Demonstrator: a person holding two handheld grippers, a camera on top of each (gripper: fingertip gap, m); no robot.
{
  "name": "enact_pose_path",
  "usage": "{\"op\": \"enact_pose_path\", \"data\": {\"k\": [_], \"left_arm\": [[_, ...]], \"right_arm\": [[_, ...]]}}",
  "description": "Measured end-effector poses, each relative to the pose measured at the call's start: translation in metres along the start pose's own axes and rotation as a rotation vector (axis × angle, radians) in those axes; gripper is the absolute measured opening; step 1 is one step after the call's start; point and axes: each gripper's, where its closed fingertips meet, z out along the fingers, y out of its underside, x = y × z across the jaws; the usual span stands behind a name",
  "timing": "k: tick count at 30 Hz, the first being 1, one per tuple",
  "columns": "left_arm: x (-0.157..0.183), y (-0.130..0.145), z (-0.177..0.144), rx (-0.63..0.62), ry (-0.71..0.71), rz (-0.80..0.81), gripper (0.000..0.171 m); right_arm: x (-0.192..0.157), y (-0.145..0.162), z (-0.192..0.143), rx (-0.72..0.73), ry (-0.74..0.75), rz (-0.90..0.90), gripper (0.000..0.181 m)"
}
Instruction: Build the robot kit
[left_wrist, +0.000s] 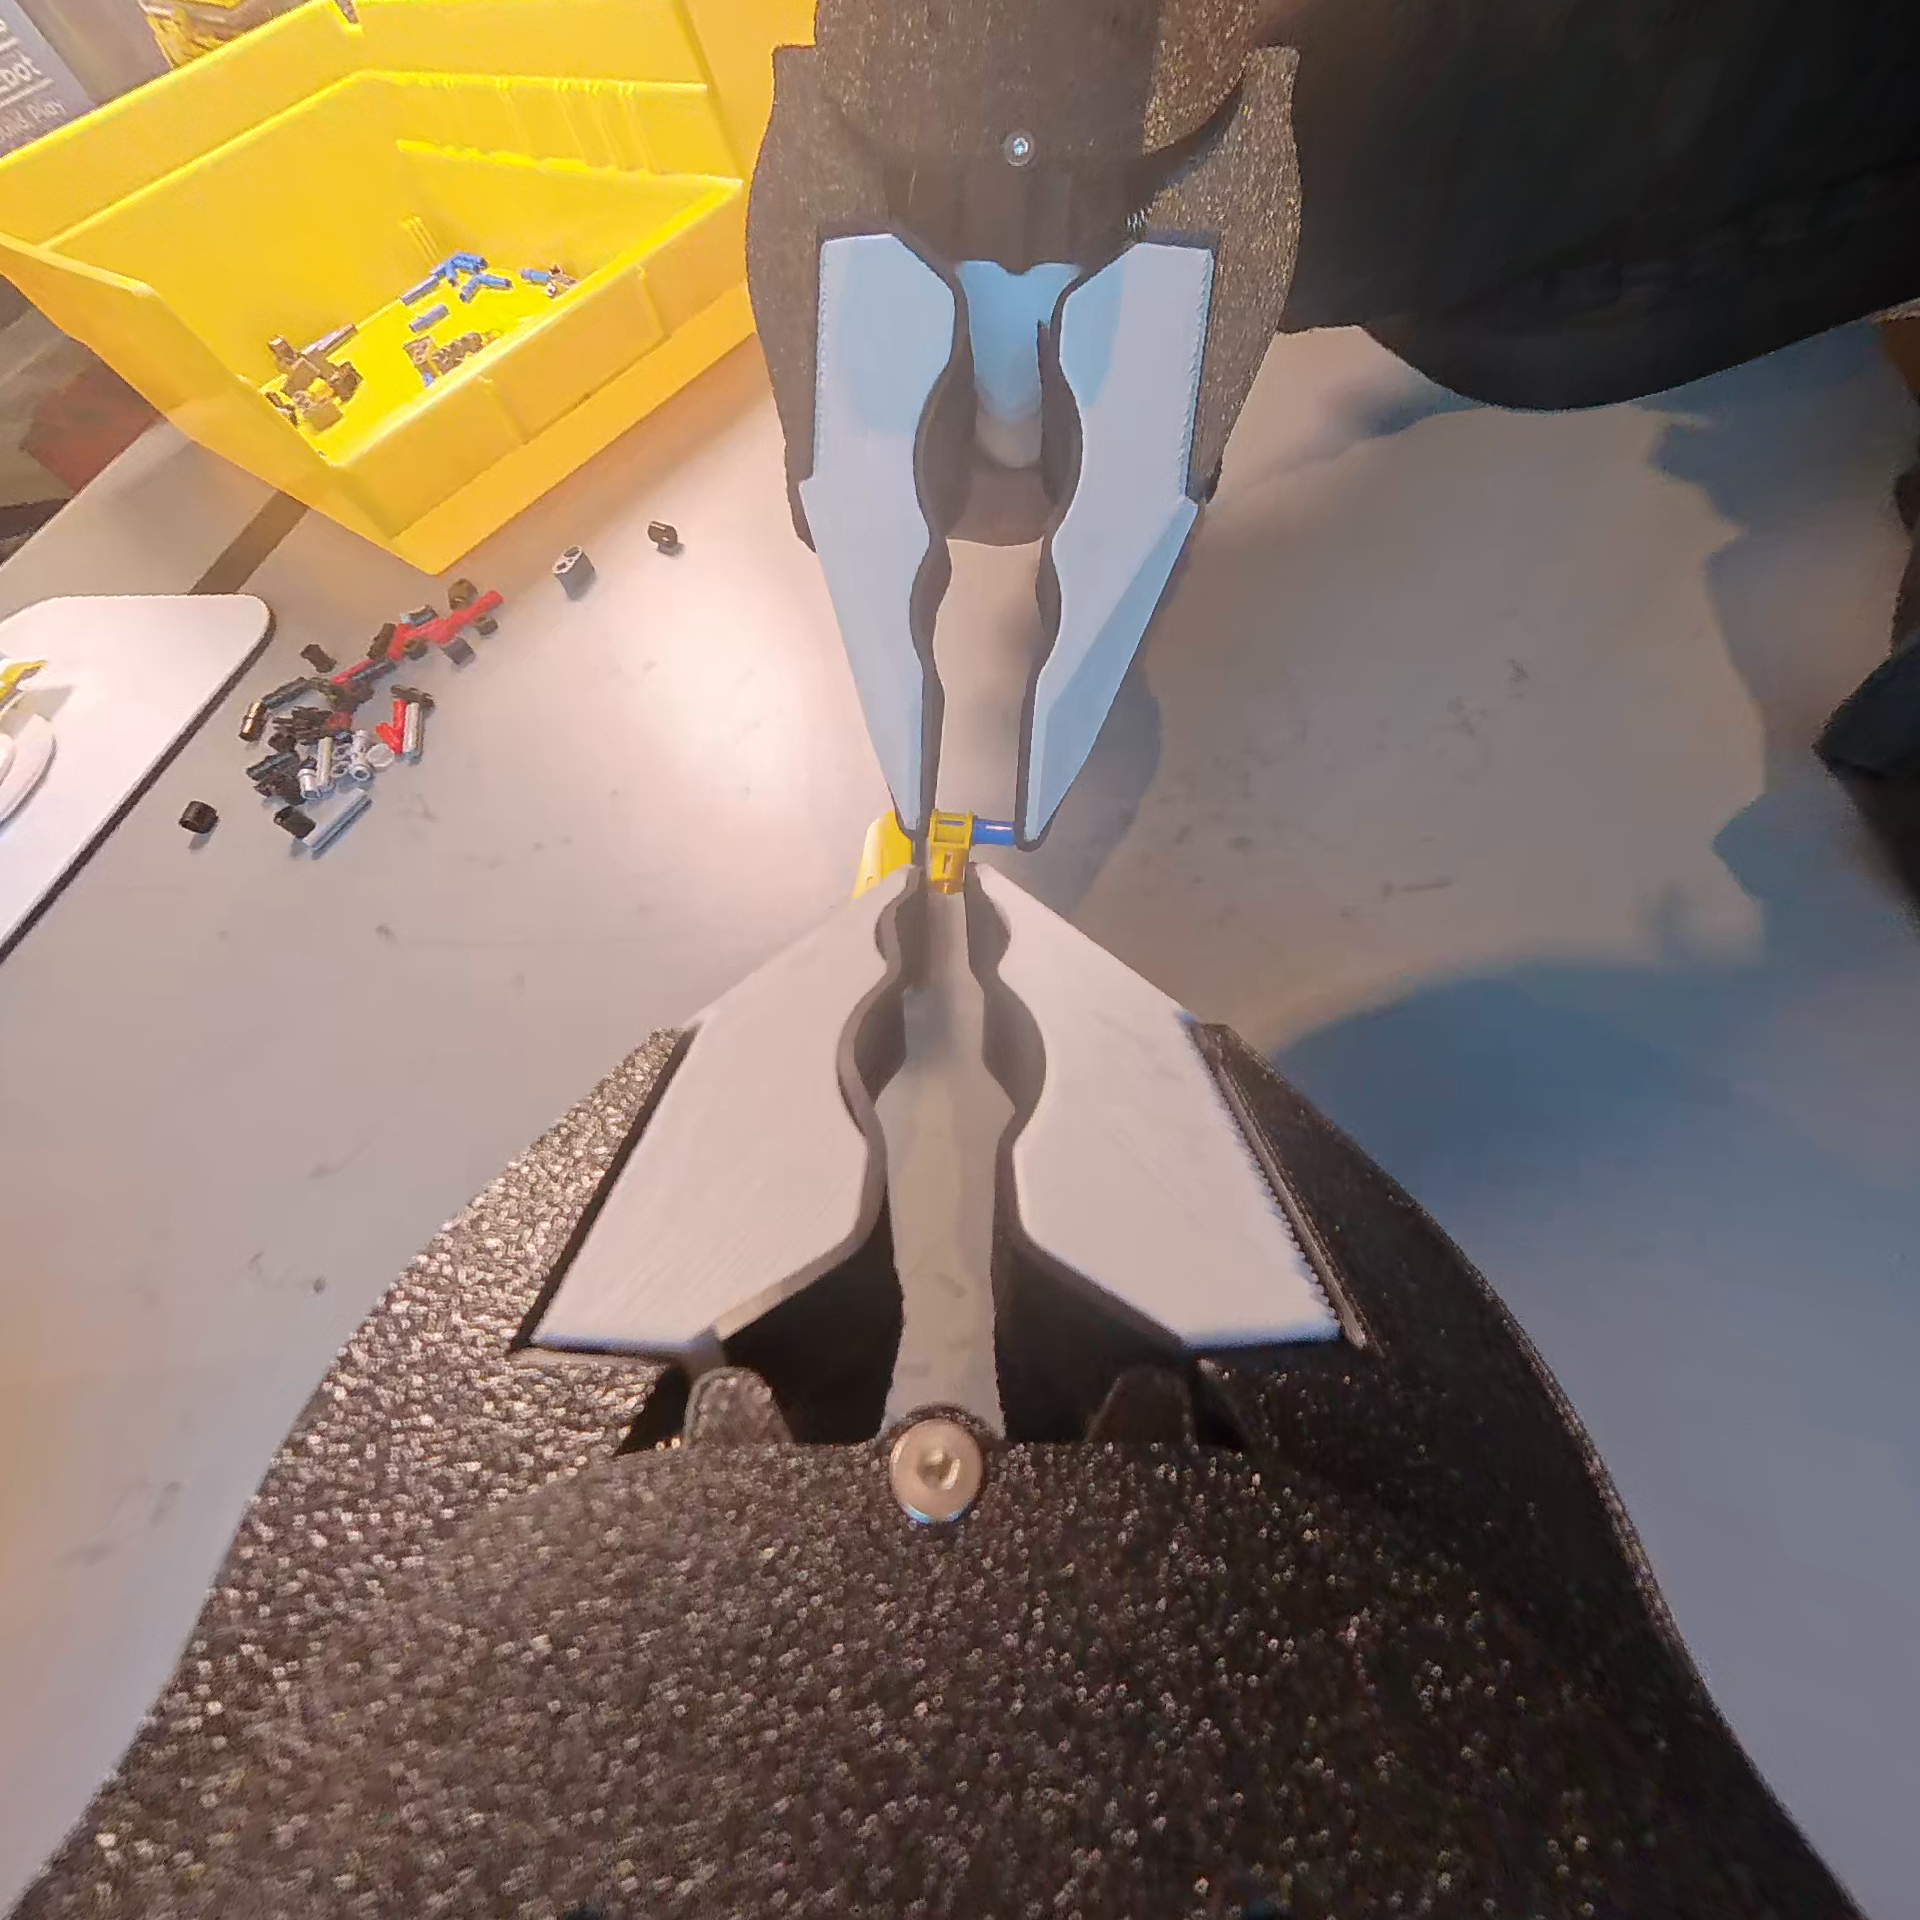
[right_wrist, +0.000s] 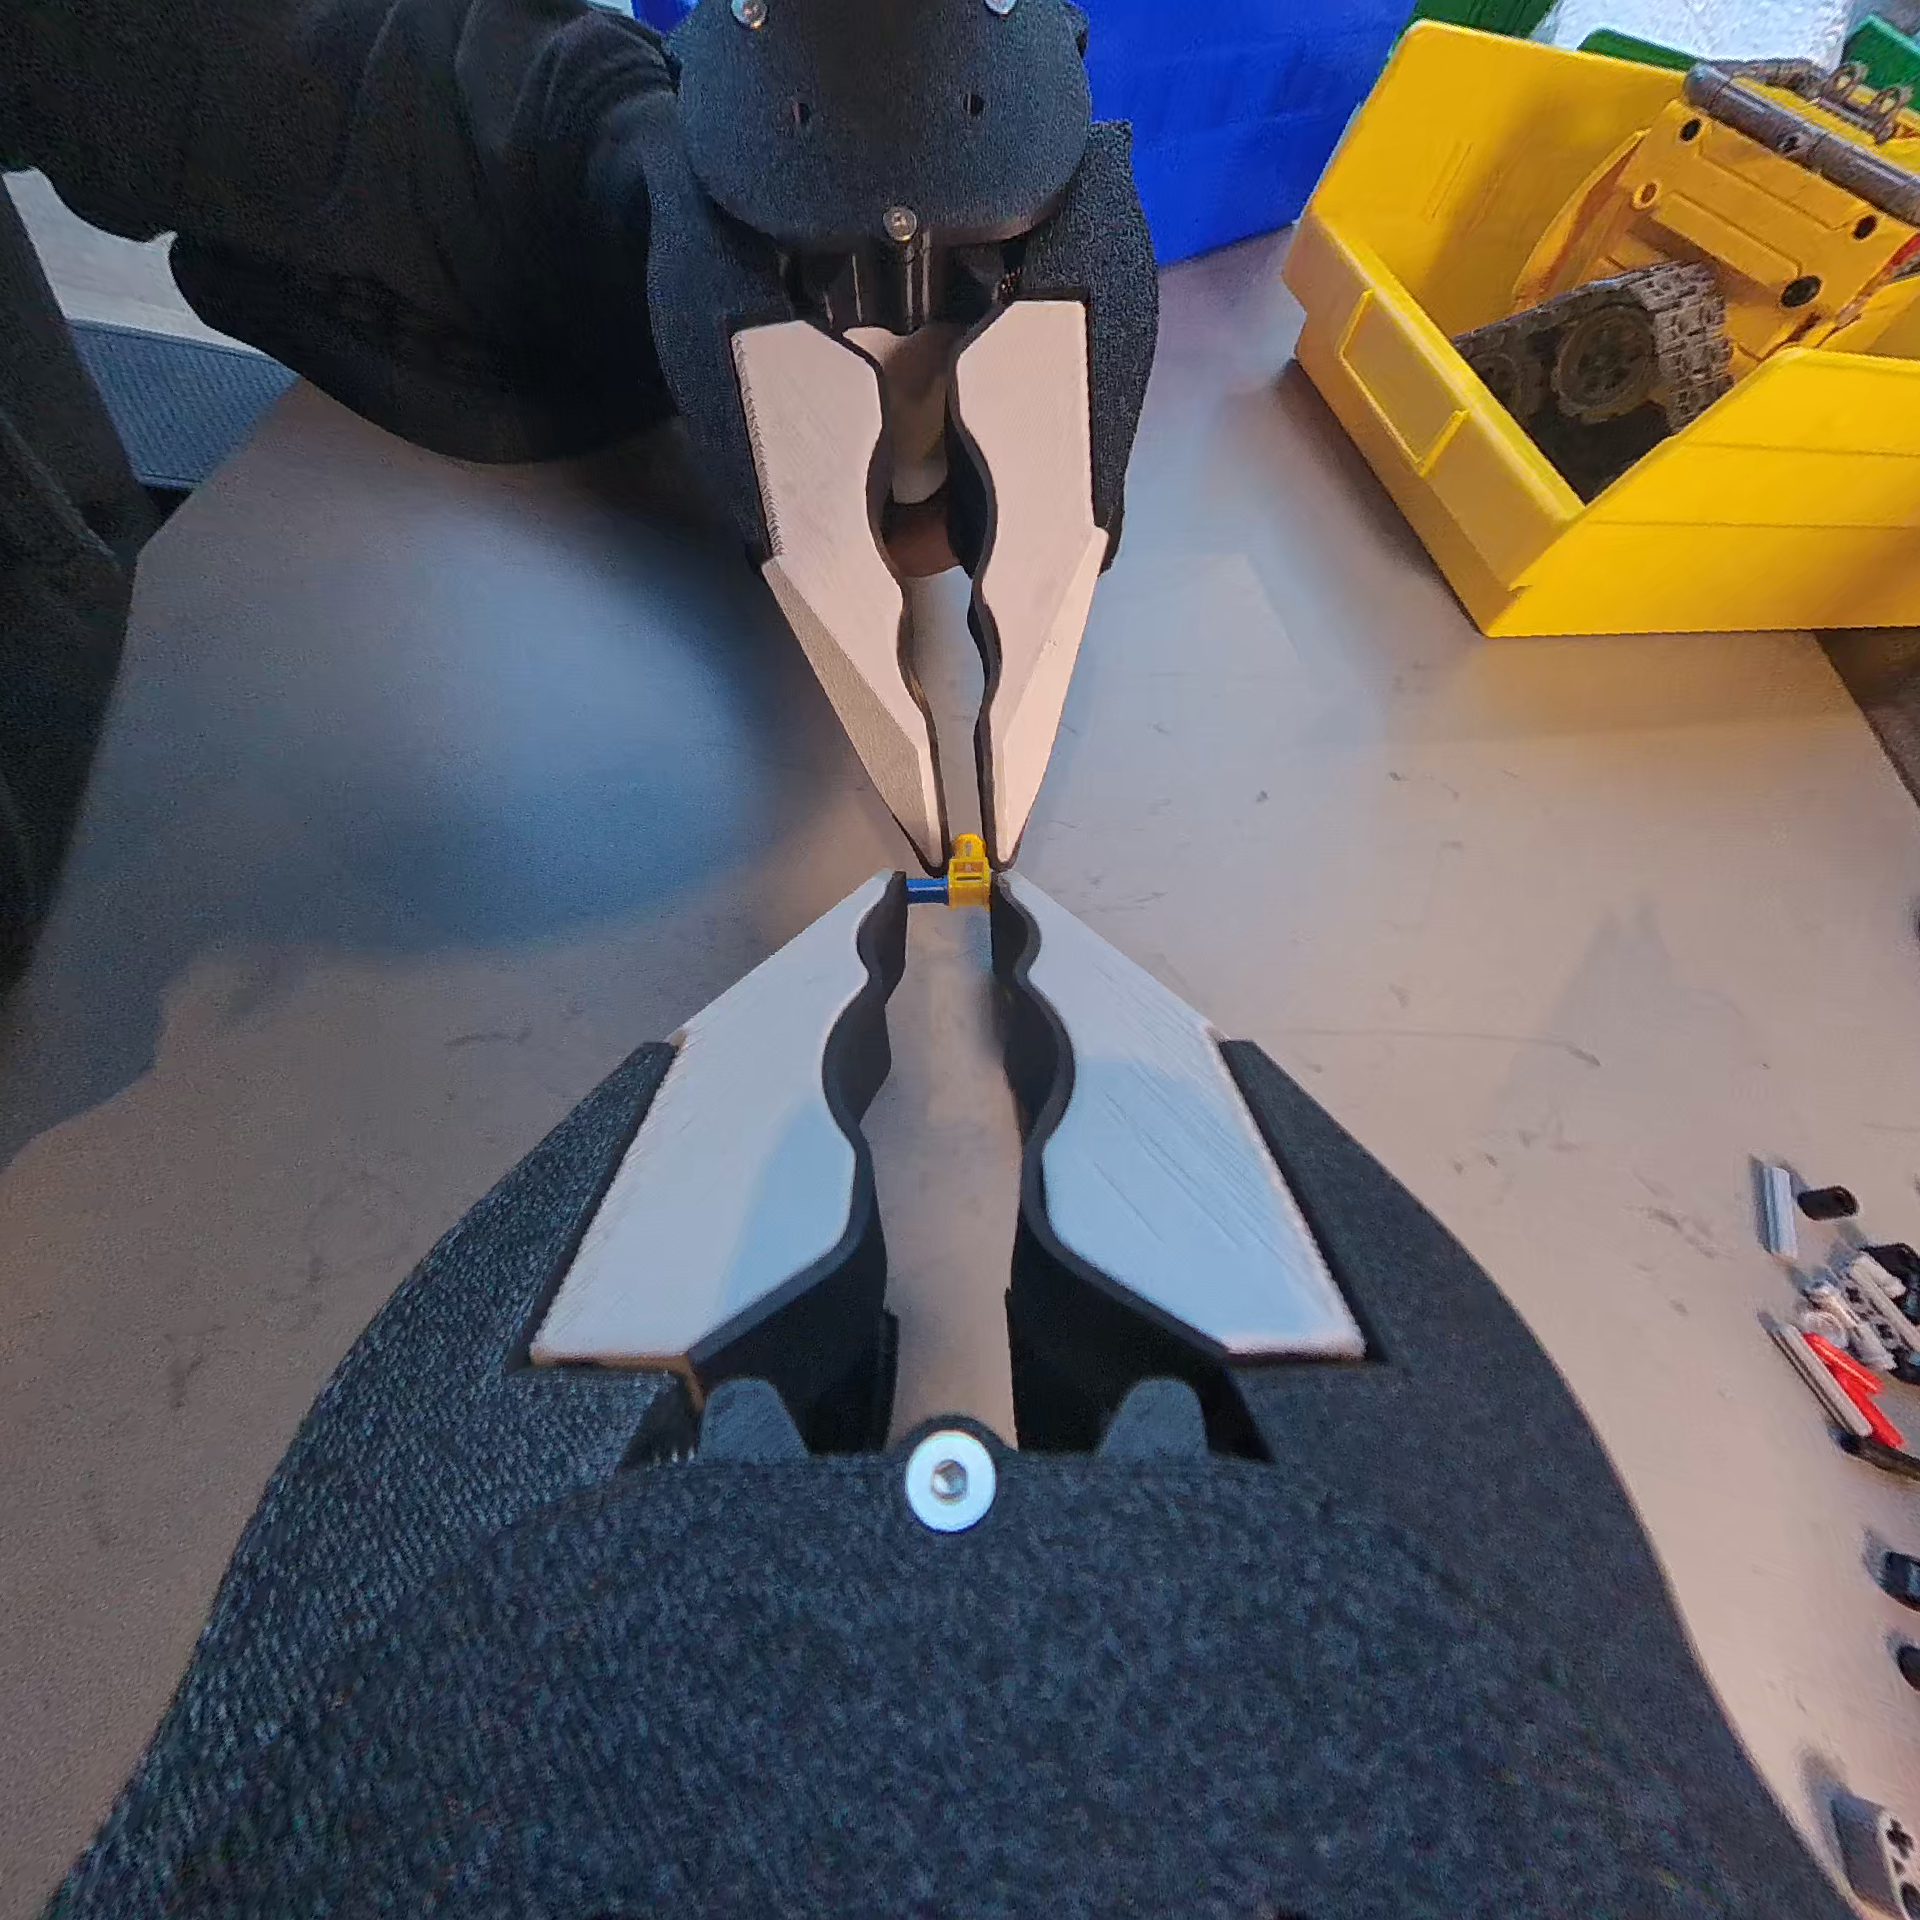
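Note:
My left gripper (left_wrist: 940, 885) is shut on a small yellow connector (left_wrist: 943, 844), held just above the grey table (left_wrist: 468, 1039). My right gripper (right_wrist: 948, 886) faces it tip to tip. Its fingertips press from both sides on a short blue pin (right_wrist: 925, 886) and the yellow connector (right_wrist: 968, 875), with the pin's end in the connector's side. In the left wrist view the right gripper (left_wrist: 971, 831) comes down from the top, with the blue pin (left_wrist: 995, 829) between its tips. In the right wrist view the left gripper (right_wrist: 968, 850) comes from the top, held by a black-gloved hand (right_wrist: 416, 260).
A yellow bin (left_wrist: 468, 499) with small parts stands at the far left, with a pile of loose black, red and grey pins (left_wrist: 343, 717) and a white board (left_wrist: 125, 675) near it. Another yellow bin (right_wrist: 1507, 540) holds a yellow tracked model (right_wrist: 1662, 312); a blue bin (right_wrist: 1226, 104) stands behind. Less than 4 cm separates the two grippers' tips.

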Motion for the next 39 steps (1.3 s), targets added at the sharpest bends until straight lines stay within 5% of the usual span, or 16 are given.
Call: {"op": "enact_pose_path", "data": {"k": [7,14,20,39], "left_arm": [[-0.022,0.010,-0.006,-0.055,-0.100,-0.027,0.006],[-0.041,0.034,-0.011,-0.161,-0.161,-0.093,0.006],[-0.040,0.046,-0.010,-0.226,-0.148,-0.099,0.006],[-0.025,0.056,-0.004,-0.288,-0.086,-0.075,0.006]], "right_arm": [[0.021,0.007,-0.009,-0.030,0.103,-0.005,0.010],[0.025,0.036,-0.013,-0.169,0.076,0.084,0.040],[0.029,0.047,-0.009,-0.231,0.066,0.114,0.043],[0.020,0.047,0.002,-0.271,-0.013,0.109,0.012]]}}
